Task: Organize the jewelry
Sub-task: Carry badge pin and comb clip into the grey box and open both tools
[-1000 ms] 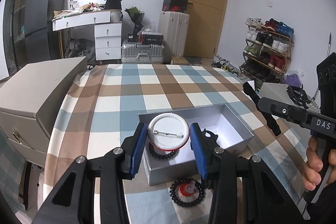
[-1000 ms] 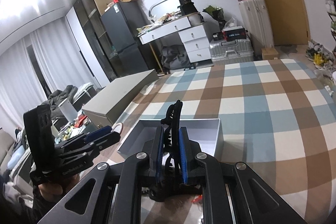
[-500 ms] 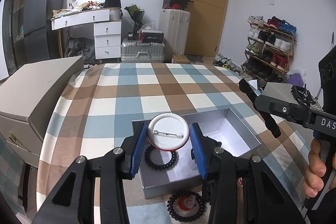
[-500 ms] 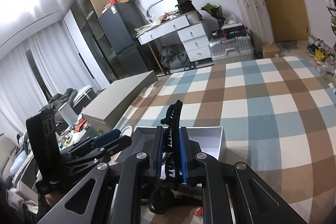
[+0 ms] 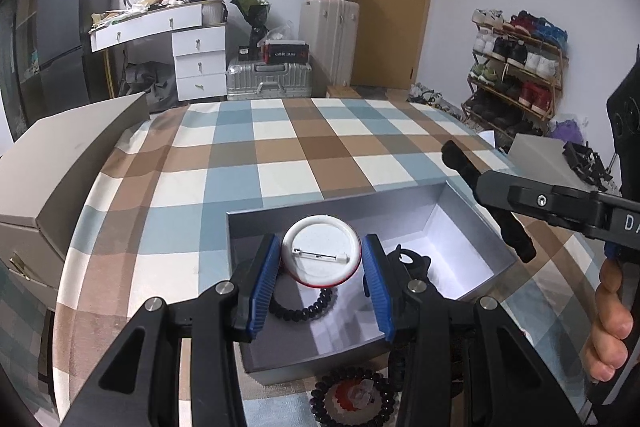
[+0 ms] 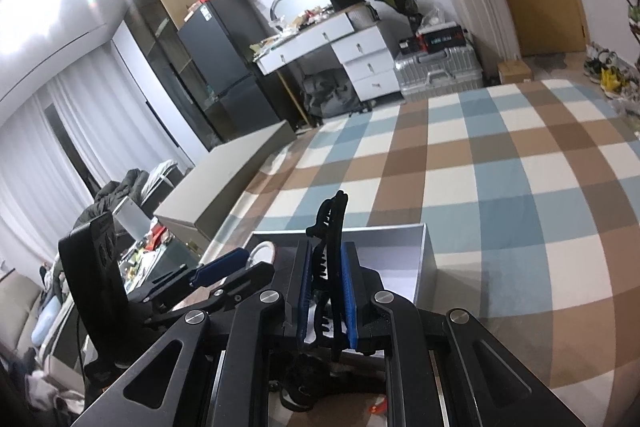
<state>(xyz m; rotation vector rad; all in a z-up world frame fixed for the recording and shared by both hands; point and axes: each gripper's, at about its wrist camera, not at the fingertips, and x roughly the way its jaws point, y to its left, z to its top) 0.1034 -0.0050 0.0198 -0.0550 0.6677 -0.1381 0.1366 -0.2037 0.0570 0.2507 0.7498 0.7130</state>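
My left gripper is shut on a round white pin badge, pin side up, held over the open grey box. A black bead bracelet lies on the box floor under the badge, with another black item beside it. In front of the box, a second bead bracelet rings a red piece. My right gripper is shut on a black toothed hair clip, above the box's near part. That clip also shows at the right of the left wrist view.
The box sits on a checked blue, brown and white cloth. A long grey carton lies along the cloth's left edge. A hand grips the right tool. A desk, suitcases and a shoe rack stand behind.
Both grippers moved nearer to me and a little lower, so the box sits farther under them. The bracelet inside the box came into full view. Both grips are unchanged.
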